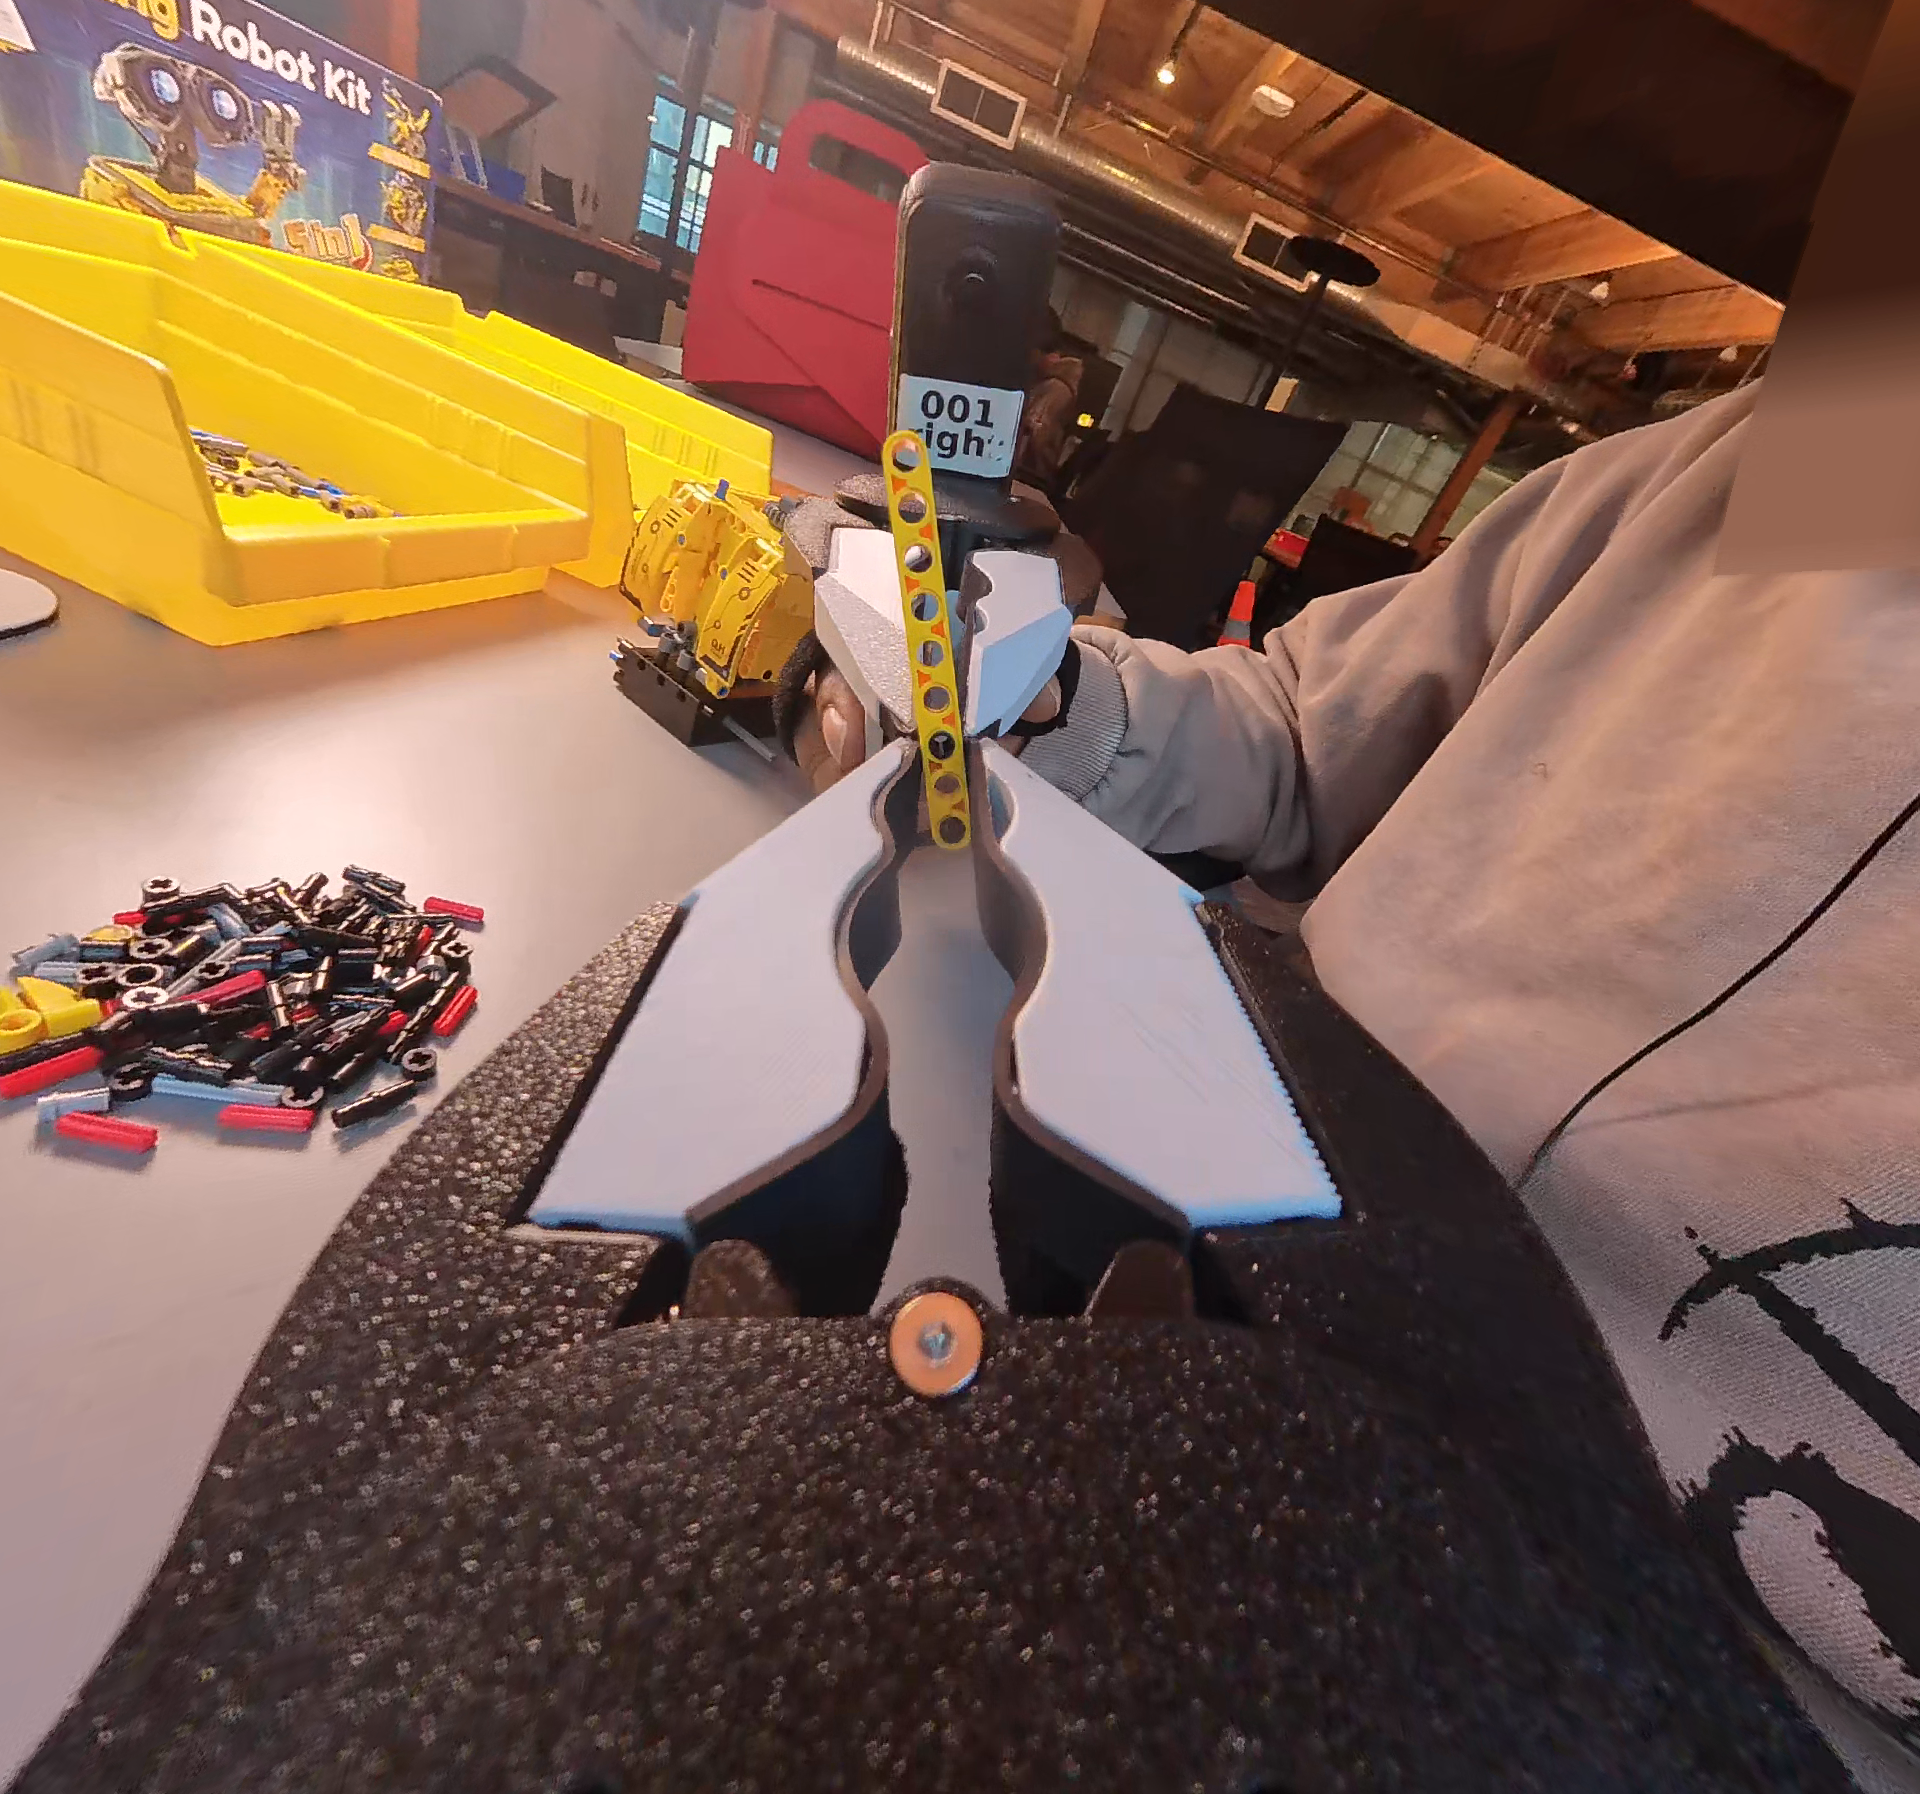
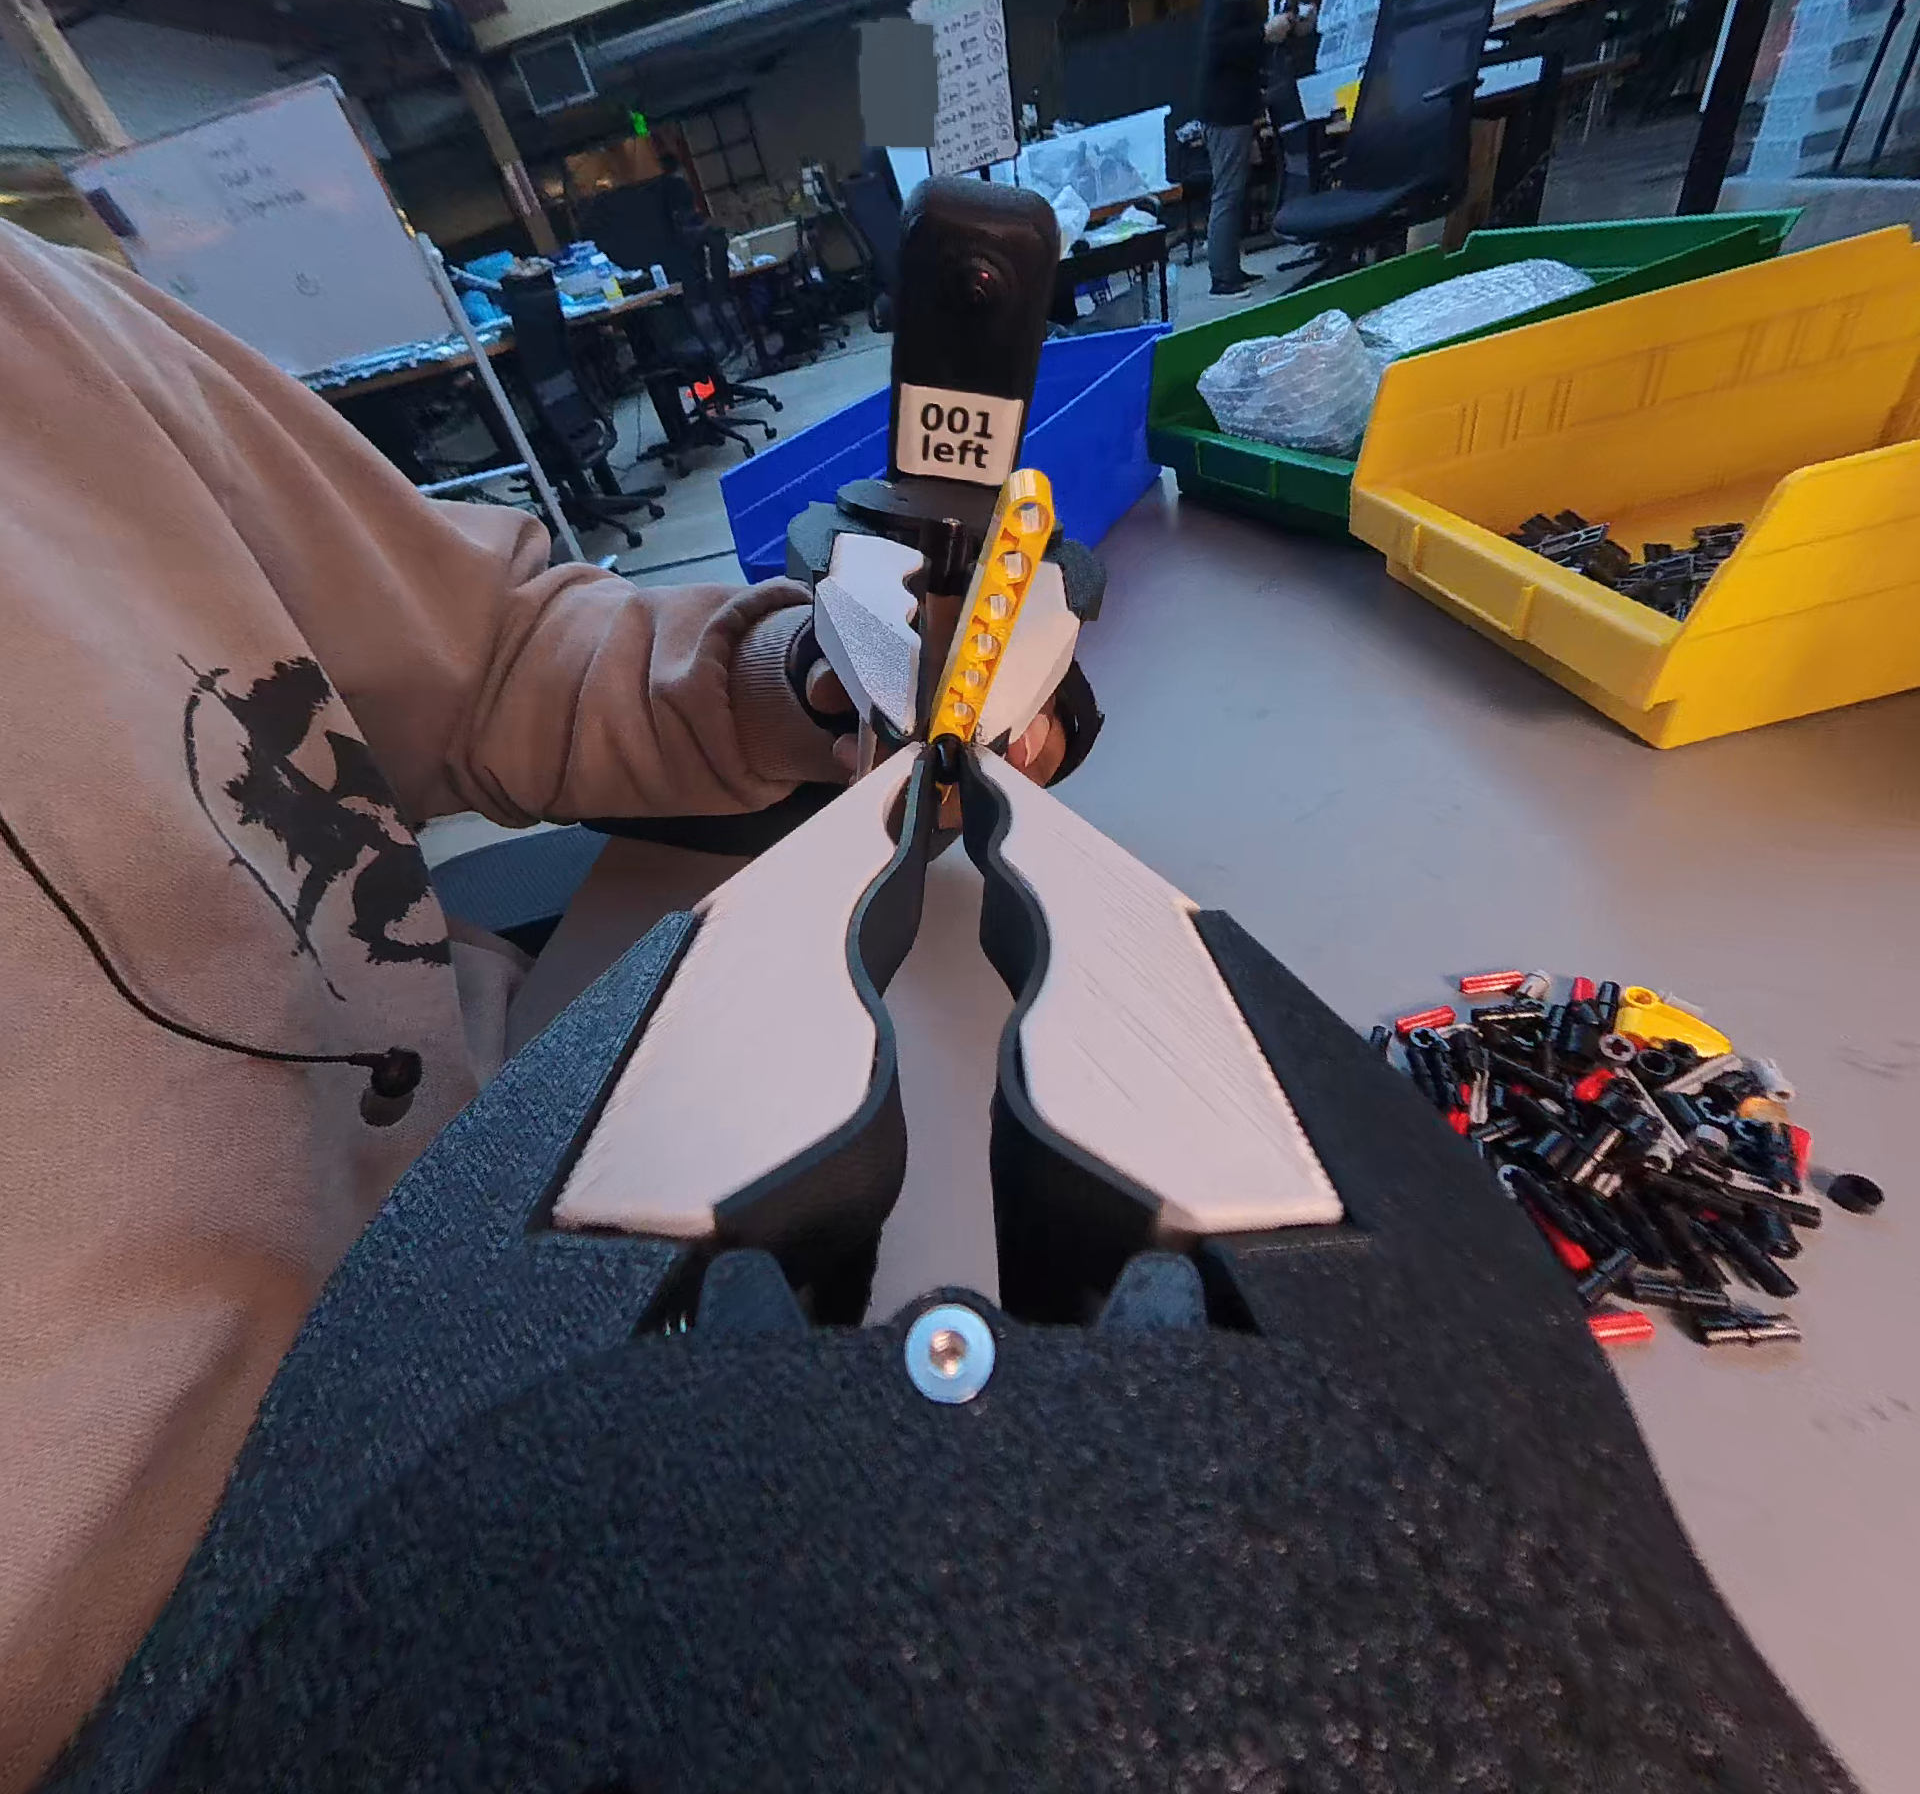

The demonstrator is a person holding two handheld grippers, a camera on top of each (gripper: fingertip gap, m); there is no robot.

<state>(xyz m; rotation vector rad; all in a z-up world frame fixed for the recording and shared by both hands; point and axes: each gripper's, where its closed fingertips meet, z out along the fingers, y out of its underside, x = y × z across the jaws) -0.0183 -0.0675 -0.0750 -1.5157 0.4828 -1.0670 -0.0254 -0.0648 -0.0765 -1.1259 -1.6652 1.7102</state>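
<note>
My left gripper (image 1: 951,788) is shut on the lower end of a yellow perforated beam (image 1: 925,601), which stands upright above the grey table. My right gripper (image 2: 943,768) faces it tip to tip and is shut on a small black pin (image 2: 945,759) pressed against the beam (image 2: 997,601) near its lower end. In the left wrist view the right gripper (image 1: 940,731) sits just behind the beam. In the right wrist view the left gripper (image 2: 935,731) sits behind it. A person's hands in beige sleeves hold both grippers.
A pile of black, red and grey pins (image 1: 260,996) lies on the table; it also shows in the right wrist view (image 2: 1621,1142). Yellow bins (image 1: 312,539), a partly built yellow model (image 1: 717,591), a kit box (image 1: 208,82), and blue (image 2: 1091,435), green (image 2: 1247,477) and yellow (image 2: 1558,518) bins stand around. Less than 4 cm separates the two grippers' tips. Left tips and right tips are each some 25 centimeters from the partly built yellow model (image 1: 717,591).
</note>
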